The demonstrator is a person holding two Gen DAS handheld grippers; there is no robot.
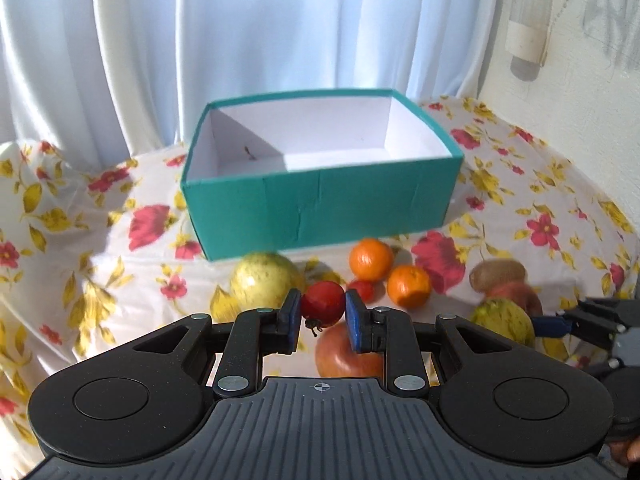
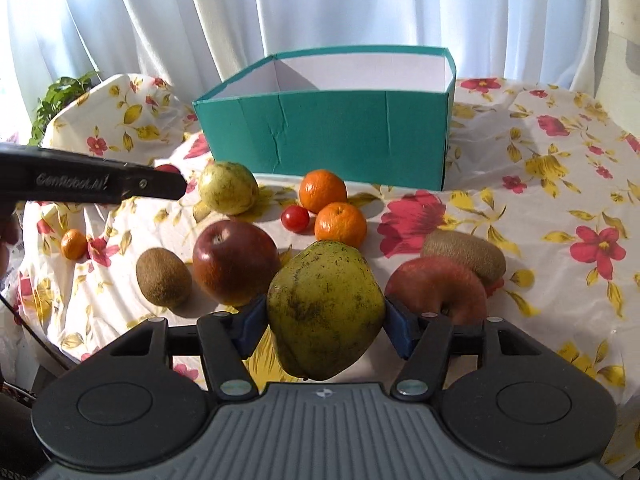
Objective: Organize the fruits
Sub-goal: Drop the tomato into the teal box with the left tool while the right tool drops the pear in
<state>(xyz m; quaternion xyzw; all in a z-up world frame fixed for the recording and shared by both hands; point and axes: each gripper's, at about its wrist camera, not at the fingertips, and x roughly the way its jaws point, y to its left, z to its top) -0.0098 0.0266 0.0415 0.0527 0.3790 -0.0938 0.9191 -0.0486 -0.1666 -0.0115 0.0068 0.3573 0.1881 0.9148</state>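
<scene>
Your left gripper (image 1: 322, 322) has its jaws clamped on a small red tomato (image 1: 323, 303), blue pads pressing its two sides, stem end hanging down; the tomato is clear of the surface, in front of the teal box. Your right gripper (image 2: 326, 320) has its jaws closed on a large yellow-green pear (image 2: 326, 308), one blue pad on each flank. Whether the pear is off the cloth or resting on it, you cannot tell from either view.

The rest of the fruit lies loose on the flowered cloth (image 2: 560, 184) that covers the surface. Just left of the held pear is a dark red apple (image 2: 236, 262), and left of that a brown kiwi (image 2: 163, 277). On the pear's right sits a second red apple (image 2: 438, 288), touching a second kiwi (image 2: 466, 254) behind it. Farther back, two oranges (image 2: 323, 190) lie close together, with a second cherry tomato (image 2: 295, 218) just beside them. A second yellow-green pear (image 2: 228, 187) stands near the box's front left corner. A small orange (image 2: 74, 243) lies well apart at the far left.

The teal box (image 2: 332, 136) stands open at the back of the cloth, white inside; the left wrist view shows only a tiny dark speck on its floor and no fruit in it.

In the right wrist view your left gripper reaches in from the left edge as a dark bar above the fruit. White curtains (image 1: 240, 40) hang behind, and a green plant (image 2: 60, 100) shows at the far left.
</scene>
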